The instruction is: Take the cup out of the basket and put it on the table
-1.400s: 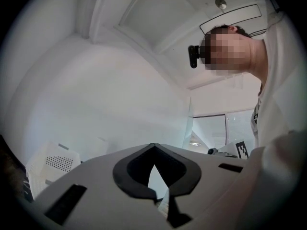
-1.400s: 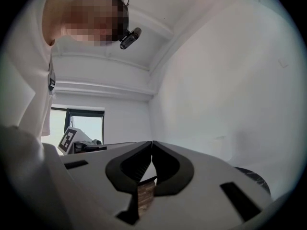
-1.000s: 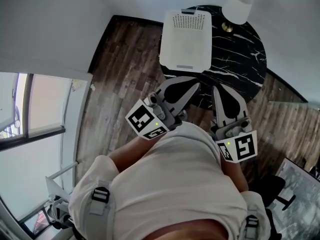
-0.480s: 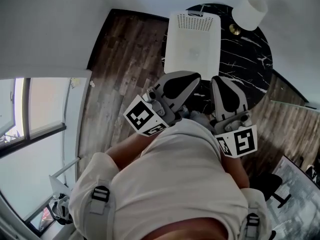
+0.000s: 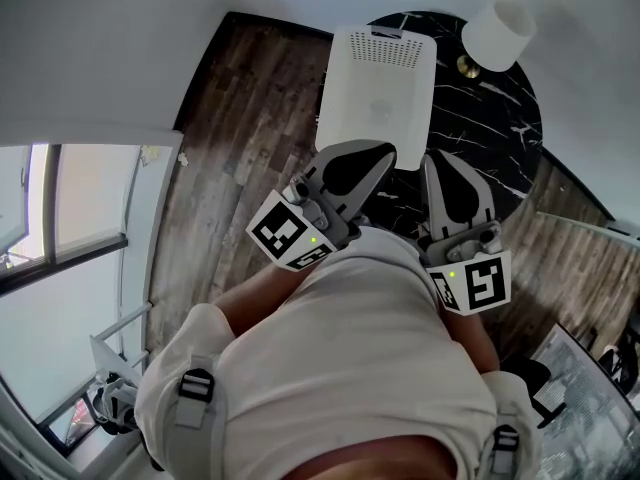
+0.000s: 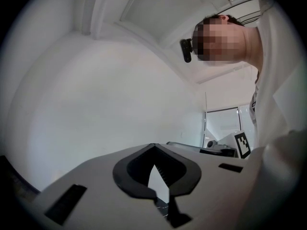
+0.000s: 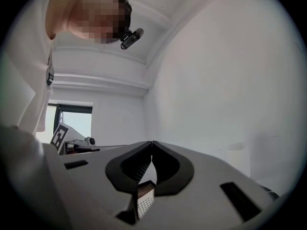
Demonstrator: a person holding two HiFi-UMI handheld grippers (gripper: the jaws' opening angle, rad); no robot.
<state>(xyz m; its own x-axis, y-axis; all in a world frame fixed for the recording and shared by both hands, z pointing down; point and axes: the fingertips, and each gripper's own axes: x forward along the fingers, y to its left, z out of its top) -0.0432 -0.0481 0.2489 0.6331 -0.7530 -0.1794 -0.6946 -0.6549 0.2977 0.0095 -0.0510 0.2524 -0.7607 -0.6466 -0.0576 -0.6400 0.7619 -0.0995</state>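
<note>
A white perforated basket stands on the left part of the round black marble table. A faint pale shape shows inside the basket; I cannot tell whether it is the cup. My left gripper is held close to the chest, its tips just short of the basket's near edge, jaws shut and empty. My right gripper is beside it over the table's near rim, also shut and empty. In the left gripper view the jaws meet at the tip. The right gripper view shows the same, with the basket's perforated wall below.
A lamp with a white shade stands at the table's far side. Wooden floor lies left of the table, a window further left. A dark chair base is at the lower right. White walls fill both gripper views.
The head view has shifted a little, and both grippers sit slightly nearer the basket's near edge. Both stay shut and empty.
</note>
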